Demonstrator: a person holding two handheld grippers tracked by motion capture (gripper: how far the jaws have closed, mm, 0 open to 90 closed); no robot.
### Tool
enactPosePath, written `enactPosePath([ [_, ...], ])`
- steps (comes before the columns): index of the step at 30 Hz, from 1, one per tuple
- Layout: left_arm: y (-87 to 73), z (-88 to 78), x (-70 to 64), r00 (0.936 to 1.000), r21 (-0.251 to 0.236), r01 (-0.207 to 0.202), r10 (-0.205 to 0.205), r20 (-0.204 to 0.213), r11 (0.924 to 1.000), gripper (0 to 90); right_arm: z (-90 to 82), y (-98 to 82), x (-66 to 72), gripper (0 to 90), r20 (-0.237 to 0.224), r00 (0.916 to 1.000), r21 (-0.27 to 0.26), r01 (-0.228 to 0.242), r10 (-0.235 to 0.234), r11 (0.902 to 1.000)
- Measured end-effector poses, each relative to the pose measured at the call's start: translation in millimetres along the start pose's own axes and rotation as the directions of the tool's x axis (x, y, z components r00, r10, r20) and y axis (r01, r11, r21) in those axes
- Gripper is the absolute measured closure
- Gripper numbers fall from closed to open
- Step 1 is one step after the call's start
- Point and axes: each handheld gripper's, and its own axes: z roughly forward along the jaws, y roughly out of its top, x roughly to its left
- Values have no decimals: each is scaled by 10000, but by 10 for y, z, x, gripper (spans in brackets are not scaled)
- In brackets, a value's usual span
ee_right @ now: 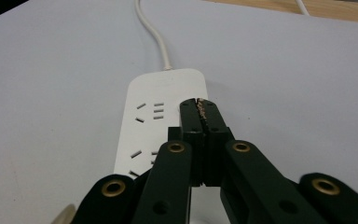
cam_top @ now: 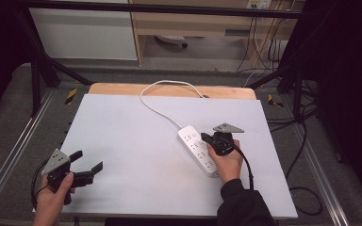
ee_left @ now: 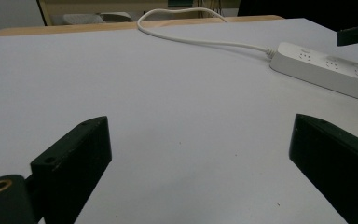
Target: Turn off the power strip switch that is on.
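Black jaws of the right gripper (ee_right: 200, 105) are pressed together with nothing between them, their tips poised over the top face of the power strip (ee_right: 161, 116), close to its cord end; whether they touch the plastic I cannot tell. The strip lies flat on the white table (cam_top: 136, 141), slanting away toward the far edge. It looks like hard, smooth white plastic: stiff, fairly light, likely to slide under a sideways push, so a press should come straight down. To lift it, the long side walls seem the best hold. Its white cord (cam_top: 158, 92) runs from the strip's far end, loops toward the table's back edge, and may drag or tug. Well left of the strip, the left gripper (cam_top: 87, 167) rests with jaws wide apart, empty. Nothing stands between it and the strip.
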Motion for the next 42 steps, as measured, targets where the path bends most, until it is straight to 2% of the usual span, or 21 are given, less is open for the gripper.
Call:
enactPosePath([
  [8, 0, -1, -1, 10000, 18, -17, 17, 1, 10000, 53, -8, -63, 3, 900, 100, 9999, 42, -22, 21, 10000],
  [23, 0, 3, -2, 10000, 16, -52, 52, 34, 10000, 53, 44, -83, 43, 900, 256, 9994, 288, 218, -226, 9993],
  [42, 0, 2, -3, 10000, 5, -46, 46, 62, 10000, 54, 73, -90, 42, 900, 293, 9994, 380, 173, -184, 9991],
])
